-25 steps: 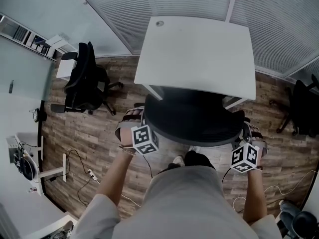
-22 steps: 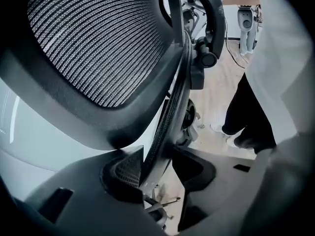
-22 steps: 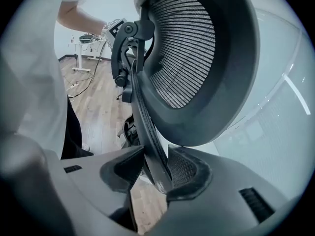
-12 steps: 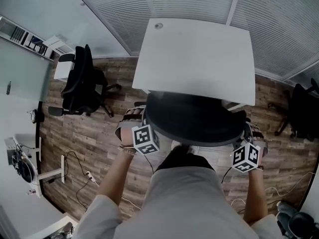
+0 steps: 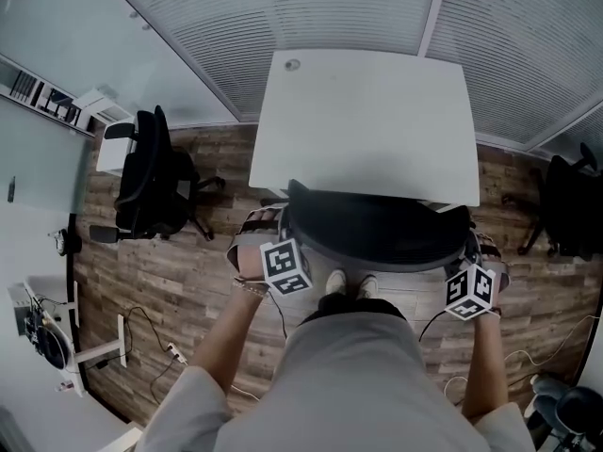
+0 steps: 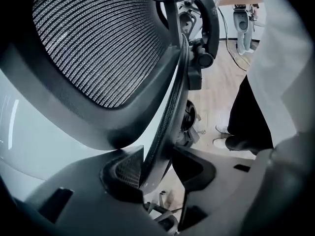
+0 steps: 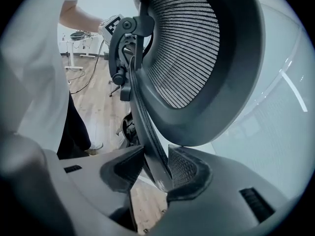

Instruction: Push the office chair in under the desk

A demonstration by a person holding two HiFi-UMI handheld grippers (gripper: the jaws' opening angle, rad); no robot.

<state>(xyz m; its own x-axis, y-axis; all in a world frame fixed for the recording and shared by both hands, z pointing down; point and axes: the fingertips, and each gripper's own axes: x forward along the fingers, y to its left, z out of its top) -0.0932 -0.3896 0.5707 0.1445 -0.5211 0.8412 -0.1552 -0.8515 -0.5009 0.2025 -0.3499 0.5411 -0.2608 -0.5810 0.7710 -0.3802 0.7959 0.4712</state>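
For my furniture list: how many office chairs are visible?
3: the middle chair at the desk, a second chair at left, a third chair at the right edge, cut off. More may be hidden.

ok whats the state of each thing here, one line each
office chair, upright, its back at the desk's near edge
desk, top bare apart from a cable port
left gripper, shut on one side edge of the office chair
right gripper, shut on the other side edge
second chair, standing apart at the left, at no desk
blinds, slats closed
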